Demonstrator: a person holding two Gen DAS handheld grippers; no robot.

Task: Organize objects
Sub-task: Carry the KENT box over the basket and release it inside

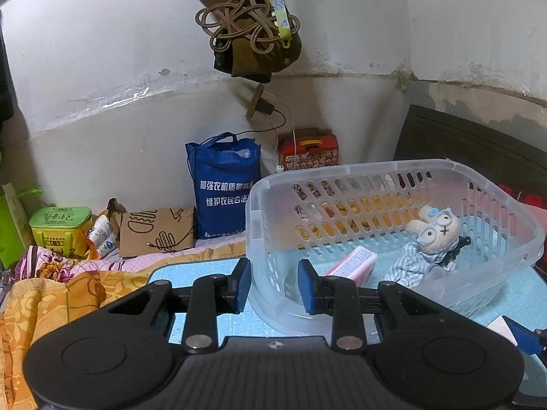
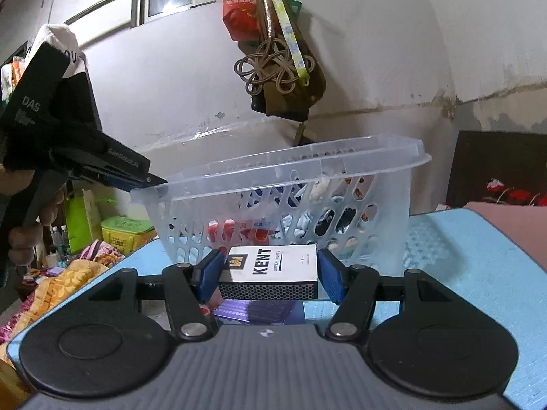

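Observation:
A clear plastic basket [image 1: 506, 205] stands on a light blue mat [image 1: 191, 270]. Inside lie a plush toy with glasses [image 1: 430, 235] and a pink pack [image 1: 352, 263]. My left gripper [image 1: 273, 285] has its blue pads on either side of the basket's near corner wall, shut on it; the right wrist view shows it at the basket's left rim [image 2: 147, 184]. My right gripper [image 2: 270, 273] is shut on a white Kent cigarette box [image 2: 273, 263], held just in front of the basket [image 2: 376, 157]. A purple box [image 2: 253, 312] lies under it on the mat.
A blue tote bag [image 1: 225, 184], a brown paper bag [image 1: 157, 232], a green box [image 1: 61, 225] and a red tin [image 1: 307, 153] stand along the wall. Orange bedding [image 1: 51, 300] lies left. Bags and cord [image 1: 249, 30] hang above.

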